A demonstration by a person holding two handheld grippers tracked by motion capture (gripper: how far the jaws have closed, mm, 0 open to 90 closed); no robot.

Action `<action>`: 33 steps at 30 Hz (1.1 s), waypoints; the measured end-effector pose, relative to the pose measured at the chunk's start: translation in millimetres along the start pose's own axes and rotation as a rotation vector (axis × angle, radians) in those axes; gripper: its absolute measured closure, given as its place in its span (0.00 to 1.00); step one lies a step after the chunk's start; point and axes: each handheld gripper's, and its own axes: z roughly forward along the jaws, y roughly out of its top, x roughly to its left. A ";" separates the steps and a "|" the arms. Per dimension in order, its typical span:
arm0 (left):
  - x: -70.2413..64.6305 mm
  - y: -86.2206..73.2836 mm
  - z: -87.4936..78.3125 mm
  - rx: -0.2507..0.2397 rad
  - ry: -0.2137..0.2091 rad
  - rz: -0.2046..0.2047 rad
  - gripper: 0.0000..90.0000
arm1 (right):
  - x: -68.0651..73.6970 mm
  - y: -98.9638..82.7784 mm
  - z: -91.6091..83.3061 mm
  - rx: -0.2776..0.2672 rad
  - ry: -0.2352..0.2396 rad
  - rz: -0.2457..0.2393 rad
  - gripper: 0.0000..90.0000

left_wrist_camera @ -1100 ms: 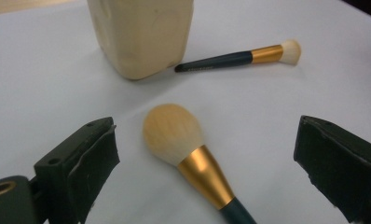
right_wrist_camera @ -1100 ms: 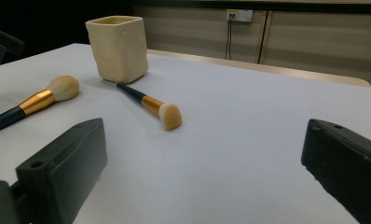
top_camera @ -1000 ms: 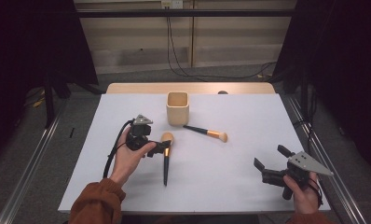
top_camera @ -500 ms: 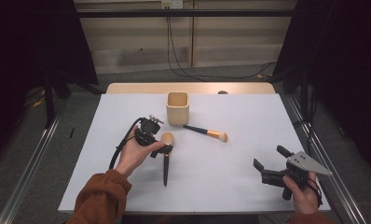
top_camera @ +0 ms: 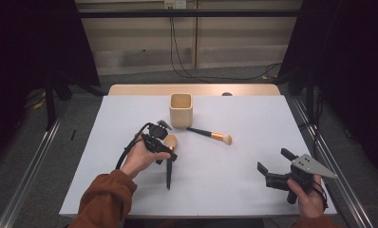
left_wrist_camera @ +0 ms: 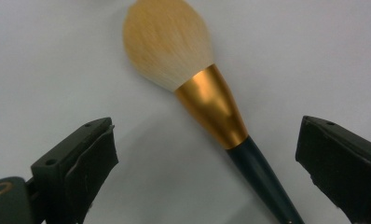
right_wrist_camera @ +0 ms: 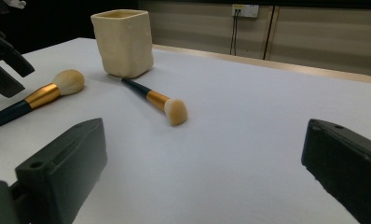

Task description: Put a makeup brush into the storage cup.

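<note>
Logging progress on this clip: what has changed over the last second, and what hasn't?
The left gripper moved right and forward across the table, ending over the large powder brush with its jaws open on either side of the gold ferrule, not yet gripping. The right gripper stayed open at the near right. The large brush, the smaller brush and the beige cup did not move.
</note>
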 end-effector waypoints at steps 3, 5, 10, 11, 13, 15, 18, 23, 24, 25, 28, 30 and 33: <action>-0.6 1.1 2.2 0.019 0.000 -0.008 0.06 | -0.1 -0.3 0.2 0.003 0.003 0.000 0.00; -0.9 2.4 4.1 0.044 0.001 -0.009 0.06 | -0.2 -0.4 0.5 0.005 0.006 0.001 0.00; -4.4 4.4 9.7 0.109 0.007 -0.020 0.06 | 0.2 -0.4 0.9 0.007 0.009 0.001 0.00; -5.0 4.9 11.3 0.116 0.001 -0.021 0.06 | 0.4 -0.4 0.9 0.008 0.011 0.001 0.00; -4.1 6.0 13.6 0.139 -0.020 -0.034 0.06 | 0.5 -0.4 0.9 0.008 0.011 0.001 0.00; -2.0 8.0 17.9 0.184 -0.059 -0.066 0.09 | 0.3 -0.7 1.4 0.010 0.013 -0.003 0.00; -2.1 8.9 20.9 0.180 -0.038 -0.062 0.10 | 0.5 -0.8 1.5 0.013 0.015 -0.005 0.00; -4.4 9.5 26.2 0.204 -0.020 -0.067 0.09 | 0.5 -1.0 1.7 0.015 0.013 -0.008 0.00; -5.5 9.8 26.9 0.206 -0.009 -0.068 0.09 | 0.5 -1.0 1.7 0.015 0.013 -0.008 0.00; -7.1 10.1 27.8 0.212 0.002 -0.058 0.09 | 0.5 -1.1 1.6 0.016 0.013 -0.010 0.00; -13.9 11.0 30.8 0.232 0.062 -0.031 0.10 | 0.5 -1.1 1.2 0.016 0.012 -0.009 0.00; -17.2 12.4 32.4 0.245 0.096 -0.029 0.13 | 0.5 -1.3 1.3 0.017 0.011 -0.011 0.00; -15.3 13.7 31.9 0.250 0.085 -0.048 0.14 | 0.5 -1.4 1.4 0.019 0.012 -0.011 0.00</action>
